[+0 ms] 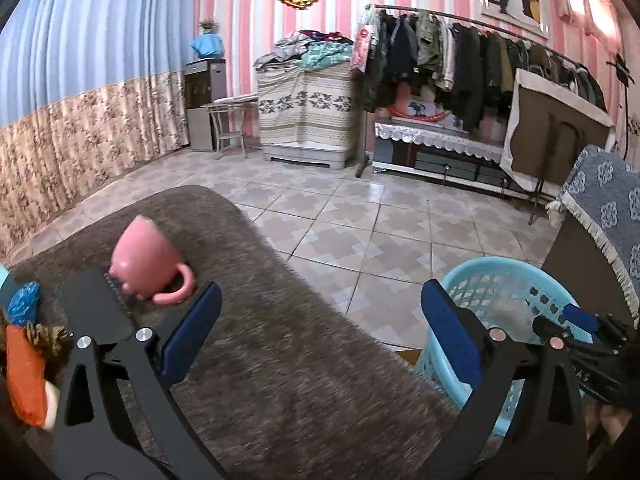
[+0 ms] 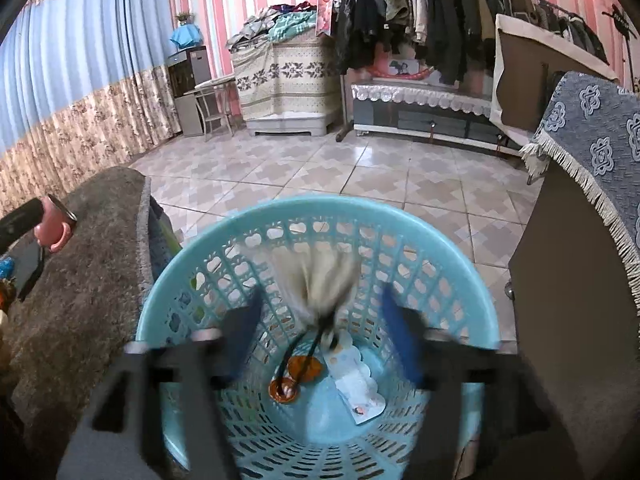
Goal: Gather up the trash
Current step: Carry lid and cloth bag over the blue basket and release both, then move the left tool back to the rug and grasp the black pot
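Observation:
My left gripper [image 1: 320,320] stands wide open over the brown fuzzy table cover [image 1: 304,380], with nothing between its blue pads. A pink mug [image 1: 148,268] lies on its side just beyond the left finger. My right gripper [image 2: 322,328] hangs over the light blue mesh basket [image 2: 192,240] with its jaws apart. A blurred pale crumpled wad [image 2: 316,280] with a dark string shows in the gap between them, and neither pad touches it. On the basket's bottom lie a paper wrapper [image 2: 356,384] and orange-brown scraps [image 2: 304,368].
A blue crumpled piece [image 1: 24,304], an orange item [image 1: 24,376] and a flat black object [image 1: 92,308] sit on the table's left. The basket [image 1: 508,292] stands on tiled floor beside the table. A cabinet with a blue fringed cloth [image 2: 592,128] stands right of it.

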`<state>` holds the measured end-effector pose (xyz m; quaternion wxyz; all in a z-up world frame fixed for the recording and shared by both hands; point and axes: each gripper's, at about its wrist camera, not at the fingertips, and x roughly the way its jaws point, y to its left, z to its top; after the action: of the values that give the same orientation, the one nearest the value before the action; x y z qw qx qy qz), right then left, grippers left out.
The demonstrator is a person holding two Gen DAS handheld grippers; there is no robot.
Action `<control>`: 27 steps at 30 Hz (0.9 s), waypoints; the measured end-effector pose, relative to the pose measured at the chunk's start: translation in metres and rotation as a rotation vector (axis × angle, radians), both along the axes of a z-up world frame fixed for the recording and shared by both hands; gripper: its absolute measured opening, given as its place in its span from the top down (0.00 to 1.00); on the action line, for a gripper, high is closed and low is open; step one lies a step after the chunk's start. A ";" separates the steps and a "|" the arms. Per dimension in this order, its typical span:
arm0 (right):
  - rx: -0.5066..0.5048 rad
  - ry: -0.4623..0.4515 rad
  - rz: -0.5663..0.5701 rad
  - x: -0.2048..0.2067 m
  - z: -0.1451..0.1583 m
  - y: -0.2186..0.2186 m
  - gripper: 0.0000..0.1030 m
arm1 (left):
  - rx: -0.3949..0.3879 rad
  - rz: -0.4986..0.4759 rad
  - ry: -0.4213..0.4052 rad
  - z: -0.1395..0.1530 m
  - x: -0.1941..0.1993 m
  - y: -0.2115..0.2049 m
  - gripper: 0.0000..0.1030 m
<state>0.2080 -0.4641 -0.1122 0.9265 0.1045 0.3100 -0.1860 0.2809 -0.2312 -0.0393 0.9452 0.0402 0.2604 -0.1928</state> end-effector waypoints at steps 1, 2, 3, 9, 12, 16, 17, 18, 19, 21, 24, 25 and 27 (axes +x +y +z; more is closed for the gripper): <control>-0.008 0.005 0.006 0.001 0.001 0.004 0.30 | -0.007 0.005 0.000 0.001 -0.001 0.005 0.06; -0.009 0.006 0.011 0.000 0.003 0.005 0.29 | -0.013 0.010 -0.001 0.002 -0.002 0.009 0.06; -0.012 0.004 0.012 -0.001 0.005 0.007 0.25 | -0.017 0.020 -0.002 0.003 -0.004 0.015 0.06; -0.030 -0.035 -0.001 -0.008 0.026 0.018 0.07 | -0.035 0.063 -0.021 0.008 -0.014 0.045 0.06; -0.050 -0.041 0.009 -0.007 0.034 0.030 0.07 | -0.043 0.086 -0.032 0.012 -0.021 0.062 0.06; -0.067 -0.064 0.035 -0.009 0.047 0.053 0.07 | -0.038 0.131 -0.039 0.017 -0.026 0.089 0.05; -0.071 -0.071 0.044 -0.007 0.051 0.057 0.07 | -0.043 0.143 -0.043 0.019 -0.029 0.097 0.05; -0.074 -0.079 0.053 -0.007 0.054 0.063 0.07 | -0.048 0.154 -0.048 0.021 -0.032 0.104 0.05; -0.079 -0.091 0.069 -0.008 0.058 0.072 0.07 | -0.052 0.164 -0.053 0.022 -0.034 0.112 0.05; -0.086 -0.101 0.090 -0.007 0.064 0.086 0.07 | -0.057 0.185 -0.063 0.026 -0.039 0.128 0.05; -0.088 -0.120 0.135 -0.006 0.070 0.110 0.07 | -0.064 0.220 -0.067 0.030 -0.046 0.154 0.05; -0.089 -0.125 0.147 -0.006 0.071 0.116 0.07 | -0.068 0.232 -0.068 0.031 -0.049 0.162 0.05; -0.099 -0.139 0.182 -0.005 0.073 0.134 0.07 | -0.071 0.267 -0.075 0.033 -0.055 0.183 0.05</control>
<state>0.2034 -0.3306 -0.0389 0.9628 0.0427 0.2438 -0.1084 0.2263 -0.0485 -0.0066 0.9723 -0.0212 0.2208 -0.0730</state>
